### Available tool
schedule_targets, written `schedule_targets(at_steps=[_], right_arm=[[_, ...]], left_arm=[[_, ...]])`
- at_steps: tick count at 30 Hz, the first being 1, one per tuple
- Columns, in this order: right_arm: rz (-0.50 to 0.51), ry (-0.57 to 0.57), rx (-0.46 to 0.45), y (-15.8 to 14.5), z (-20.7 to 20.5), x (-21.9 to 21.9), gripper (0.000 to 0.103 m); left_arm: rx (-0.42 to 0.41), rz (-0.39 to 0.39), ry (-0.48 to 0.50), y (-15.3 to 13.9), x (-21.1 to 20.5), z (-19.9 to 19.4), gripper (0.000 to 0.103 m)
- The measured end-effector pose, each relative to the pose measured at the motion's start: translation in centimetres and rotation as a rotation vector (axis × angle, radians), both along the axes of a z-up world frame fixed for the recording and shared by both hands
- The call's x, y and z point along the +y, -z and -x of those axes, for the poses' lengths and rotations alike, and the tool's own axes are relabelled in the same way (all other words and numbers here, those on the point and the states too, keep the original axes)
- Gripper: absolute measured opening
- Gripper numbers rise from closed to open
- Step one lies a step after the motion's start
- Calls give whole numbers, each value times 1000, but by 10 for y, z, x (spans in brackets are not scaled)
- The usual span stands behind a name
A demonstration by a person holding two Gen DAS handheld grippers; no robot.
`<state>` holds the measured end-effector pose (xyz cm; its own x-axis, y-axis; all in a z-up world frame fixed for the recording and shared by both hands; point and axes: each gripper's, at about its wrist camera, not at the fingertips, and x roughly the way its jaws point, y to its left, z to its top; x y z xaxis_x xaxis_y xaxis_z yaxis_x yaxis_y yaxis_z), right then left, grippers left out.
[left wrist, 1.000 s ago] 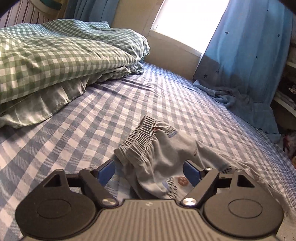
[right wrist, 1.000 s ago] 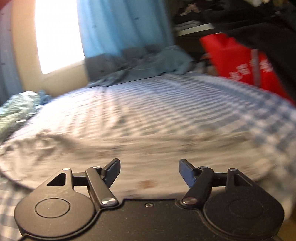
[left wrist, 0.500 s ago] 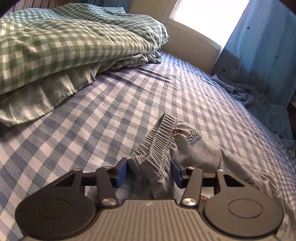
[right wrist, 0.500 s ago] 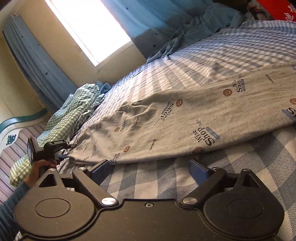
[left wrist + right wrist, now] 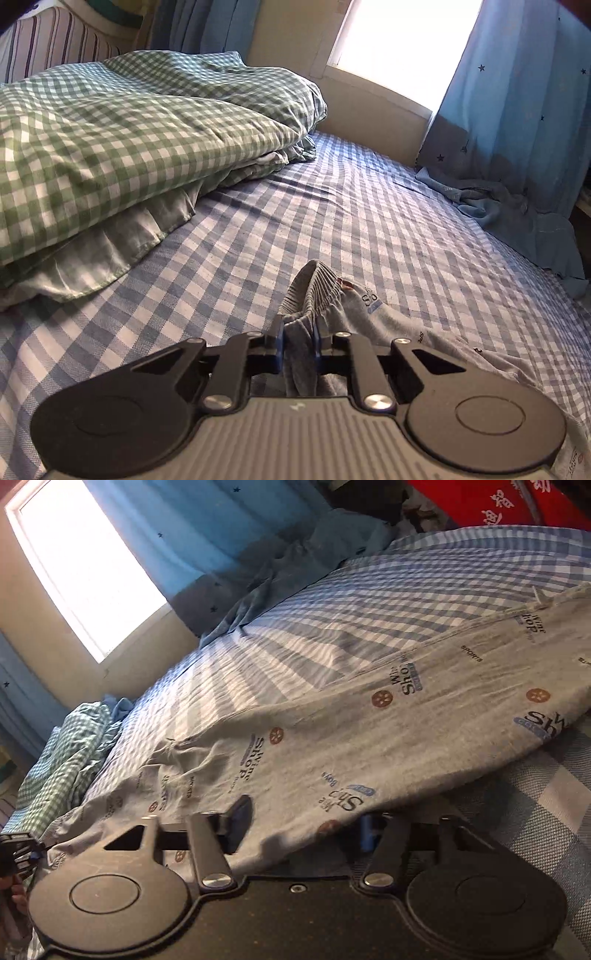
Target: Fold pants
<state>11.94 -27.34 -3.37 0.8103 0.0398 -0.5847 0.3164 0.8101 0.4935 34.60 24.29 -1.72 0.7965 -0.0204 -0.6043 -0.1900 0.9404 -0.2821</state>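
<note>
Grey printed pants (image 5: 369,731) lie stretched across the blue checked bed sheet (image 5: 332,206). In the left wrist view my left gripper (image 5: 298,341) is shut on the bunched elastic waistband of the pants (image 5: 314,291). In the right wrist view my right gripper (image 5: 303,823) is open, tilted, with the near edge of a pant leg between its fingers; the left finger (image 5: 238,821) lies over the cloth and the right finger (image 5: 369,830) sits under its edge. My left gripper also shows far left in the right wrist view (image 5: 20,853).
A folded green checked duvet (image 5: 129,147) lies at the left of the bed. A blue curtain (image 5: 517,129) hangs by the window and pools on the sheet. A red bag (image 5: 498,502) stands beyond the bed.
My left gripper closed on the waistband. My right gripper swung round and moved in until the edge of the pant leg sits between its open fingers.
</note>
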Motion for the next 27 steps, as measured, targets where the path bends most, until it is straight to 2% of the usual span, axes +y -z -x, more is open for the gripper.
schedule_targets(at_steps=[2,3,4,7,14,17,21,22,24,25,26,27], right_arm=[[-47,26,8,5,2,-8,13],[-78,34,4,7,4,-12,10],[-98,33,0,7,6,-15,8],[-68,3,-24,0,14,-15,5],[-75,-52,-57,-19,32,-27,2],[-73,-88,-43,-22,41,-29,2],[-88,-116,-15,-15,54,-29,2],[-89,-128,-3,-12,55,-29,3],[-79,-178,29,-6,57,-25,15],[-62,-206,34,-4,58,-22,17],[-37,-236,21,-6,62,-18,25],[-11,-273,6,-8,64,-14,42]], left_arm=[[5,17,-11,-5,0,1,15],[1,31,-15,-10,0,4,14],[-10,36,-15,-16,0,8,14],[-37,11,-3,-36,-4,24,14],[-46,-14,-1,-78,-3,83,14],[-35,-6,-18,-77,4,109,14],[2,10,-75,-41,22,138,14],[1,19,-79,-29,27,143,14],[6,71,-81,-4,38,150,16],[8,115,-95,7,44,153,16],[13,164,-103,15,50,156,18],[16,196,-108,21,54,158,22]])
